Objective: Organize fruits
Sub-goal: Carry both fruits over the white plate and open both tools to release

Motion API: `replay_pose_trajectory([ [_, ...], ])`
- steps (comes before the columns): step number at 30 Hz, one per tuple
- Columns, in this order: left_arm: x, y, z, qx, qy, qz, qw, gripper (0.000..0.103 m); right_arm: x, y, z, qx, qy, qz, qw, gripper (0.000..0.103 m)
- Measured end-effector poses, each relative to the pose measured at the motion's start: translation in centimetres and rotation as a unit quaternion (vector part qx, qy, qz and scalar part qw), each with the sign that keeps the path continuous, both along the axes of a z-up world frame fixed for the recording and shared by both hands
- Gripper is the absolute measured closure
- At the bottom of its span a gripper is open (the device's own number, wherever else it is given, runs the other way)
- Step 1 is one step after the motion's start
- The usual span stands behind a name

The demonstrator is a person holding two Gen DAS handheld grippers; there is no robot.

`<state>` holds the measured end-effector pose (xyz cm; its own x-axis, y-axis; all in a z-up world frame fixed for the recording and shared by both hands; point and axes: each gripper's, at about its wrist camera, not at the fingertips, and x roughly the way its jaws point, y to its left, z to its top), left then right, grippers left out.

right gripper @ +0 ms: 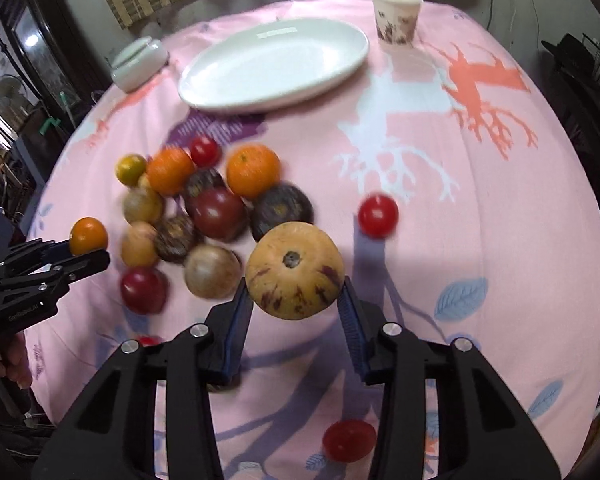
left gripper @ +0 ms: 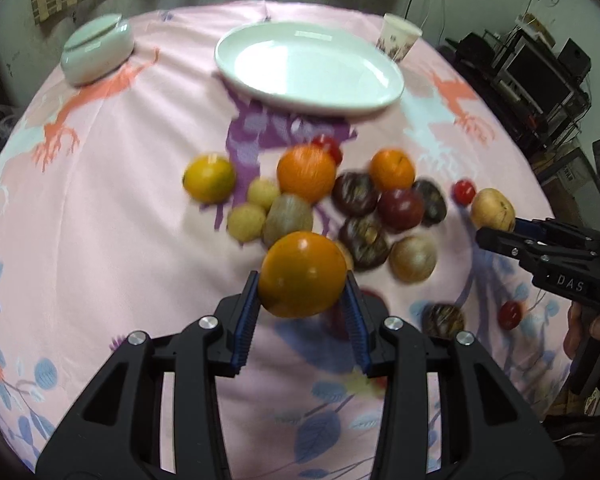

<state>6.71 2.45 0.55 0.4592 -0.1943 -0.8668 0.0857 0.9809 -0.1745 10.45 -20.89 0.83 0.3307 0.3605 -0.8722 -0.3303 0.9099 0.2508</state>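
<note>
Two handheld grippers lift fruit above a tabletop (right gripper: 500, 208) draped in pink patterned cloth. The left gripper (left gripper: 302, 312) has its jaws clenched on an orange-yellow citrus fruit (left gripper: 302, 274), held clear of the cloth in front of the main pile; the same gripper and fruit show at the left edge of the right wrist view. The right gripper (right gripper: 296, 310) grasps a tan, brown-flecked round fruit (right gripper: 295, 276) between its blue-padded jaws — also raised off the surface.

Below them lies the loose heap of fruit (left gripper: 340, 204): oranges, dark purple mangosteens, brownish round fruits and small red ones, several touching. One small red fruit (right gripper: 378, 216) sits apart to the right. Beyond the pile rests a white oval plate (left gripper: 308, 68), with a paper cup (right gripper: 396, 16) near its right end and a pale lidded dish (left gripper: 98, 50) to its left.
</note>
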Motion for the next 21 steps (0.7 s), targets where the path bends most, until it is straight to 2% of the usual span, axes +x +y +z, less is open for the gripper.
replay_pose_trajectory([
  [4,4.1,-0.5,1.8,0.000,-0.018,0.001,0.9998,0.062,3.9,1.5,2.4,0.029,-0.033,0.008,0.999,0.059],
  [5,5.6,-0.7,2.2,0.009,-0.025,0.002,0.9996,0.062,5.1,2.0,2.9,0.032,-0.044,0.008,0.998,0.059],
  [8,10.8,-0.9,2.2,-0.002,-0.024,0.017,0.9996,0.062,9.3,3.8,3.2,0.032,-0.067,0.017,0.997,0.059],
  [11,15.8,-1.2,1.1,0.009,-0.010,0.029,0.9995,0.062,13.3,5.5,1.6,0.002,-0.063,0.030,0.998,0.059],
  [15,20.4,-1.7,-0.8,0.032,0.009,0.025,0.9991,0.062,17.0,6.6,-1.3,-0.019,-0.038,0.040,0.998,0.059],
  [20,23.3,-1.8,-2.5,0.039,0.027,0.041,0.9980,0.059,18.7,7.0,-2.7,-0.044,-0.043,0.033,0.998,0.057],
  [21,23.4,-1.5,-2.4,0.033,0.024,0.049,0.9979,0.052,18.8,6.7,-2.5,-0.046,-0.049,0.025,0.997,0.053],
])
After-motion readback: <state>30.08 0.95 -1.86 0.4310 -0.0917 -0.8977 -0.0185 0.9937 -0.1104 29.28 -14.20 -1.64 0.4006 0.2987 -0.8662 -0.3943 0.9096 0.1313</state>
